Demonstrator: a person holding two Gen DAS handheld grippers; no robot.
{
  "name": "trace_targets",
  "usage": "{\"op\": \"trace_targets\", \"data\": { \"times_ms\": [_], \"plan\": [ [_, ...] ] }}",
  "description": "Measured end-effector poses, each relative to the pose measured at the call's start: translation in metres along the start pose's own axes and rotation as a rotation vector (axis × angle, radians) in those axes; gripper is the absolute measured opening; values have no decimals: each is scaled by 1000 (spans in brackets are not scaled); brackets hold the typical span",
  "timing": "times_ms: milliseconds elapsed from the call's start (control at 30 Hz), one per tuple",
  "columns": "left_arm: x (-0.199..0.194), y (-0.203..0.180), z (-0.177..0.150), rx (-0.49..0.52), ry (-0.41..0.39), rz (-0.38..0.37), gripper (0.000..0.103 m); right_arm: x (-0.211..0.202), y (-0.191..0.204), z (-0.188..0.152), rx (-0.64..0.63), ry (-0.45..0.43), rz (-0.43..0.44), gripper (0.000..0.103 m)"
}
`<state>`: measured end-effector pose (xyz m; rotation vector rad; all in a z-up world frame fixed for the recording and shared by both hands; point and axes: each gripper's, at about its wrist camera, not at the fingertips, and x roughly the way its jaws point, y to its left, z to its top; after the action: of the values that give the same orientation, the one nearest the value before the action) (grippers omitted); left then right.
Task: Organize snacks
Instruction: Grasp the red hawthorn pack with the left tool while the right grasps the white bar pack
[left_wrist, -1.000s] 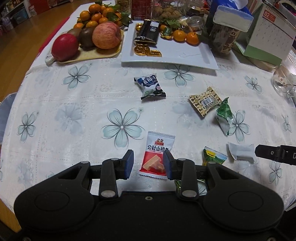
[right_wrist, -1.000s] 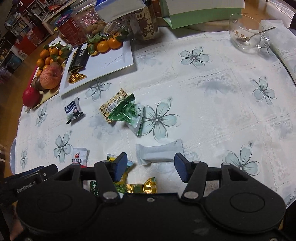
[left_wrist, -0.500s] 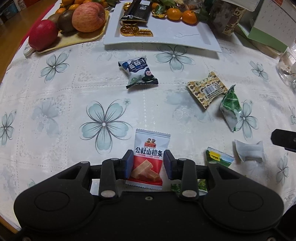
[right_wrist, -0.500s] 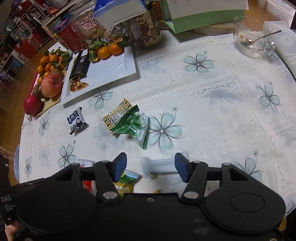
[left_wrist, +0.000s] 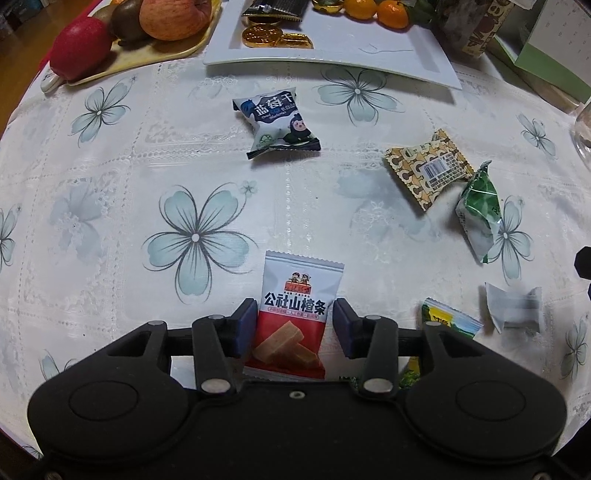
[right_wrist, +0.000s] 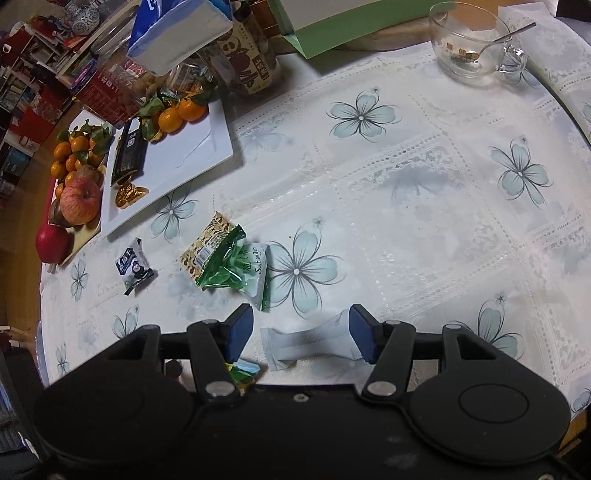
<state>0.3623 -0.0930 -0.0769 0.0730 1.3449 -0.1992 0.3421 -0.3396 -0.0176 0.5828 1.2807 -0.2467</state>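
The red-and-white hawthorn snack packet (left_wrist: 295, 317) lies flat on the flowered tablecloth (left_wrist: 110, 192), between the parted fingers of the left gripper (left_wrist: 295, 328), whose jaws have just been opening. The right gripper (right_wrist: 300, 334) stands open around a white packet (right_wrist: 306, 343), its right pad touching one end.

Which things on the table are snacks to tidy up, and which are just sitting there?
Snacks to tidy:
red hawthorn strip packet
blueberry packet
brown patterned packet
green leaf packet
white packet
green and yellow packet

Just sitting there:
apple
tangerines
glass cup with spoon
tissue pack
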Motion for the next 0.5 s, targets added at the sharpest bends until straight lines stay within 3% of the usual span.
{"op": "trace_targets", "data": {
  "times_ms": [167,233,333,500],
  "plan": [
    [-2,2,-1,-34,27,-3,44,8,-2,2,1,20,-30,61],
    [-4,10,-2,-77,49,-26,43,12,-2,3,5,20,-41,61],
    [-9,15,-4,-94,56,-2,43,18,-1,5,9,34,-61,61],
    [-19,27,-7,-99,54,28,43,38,0,2,-14,148,-132,61]
  ]
}}
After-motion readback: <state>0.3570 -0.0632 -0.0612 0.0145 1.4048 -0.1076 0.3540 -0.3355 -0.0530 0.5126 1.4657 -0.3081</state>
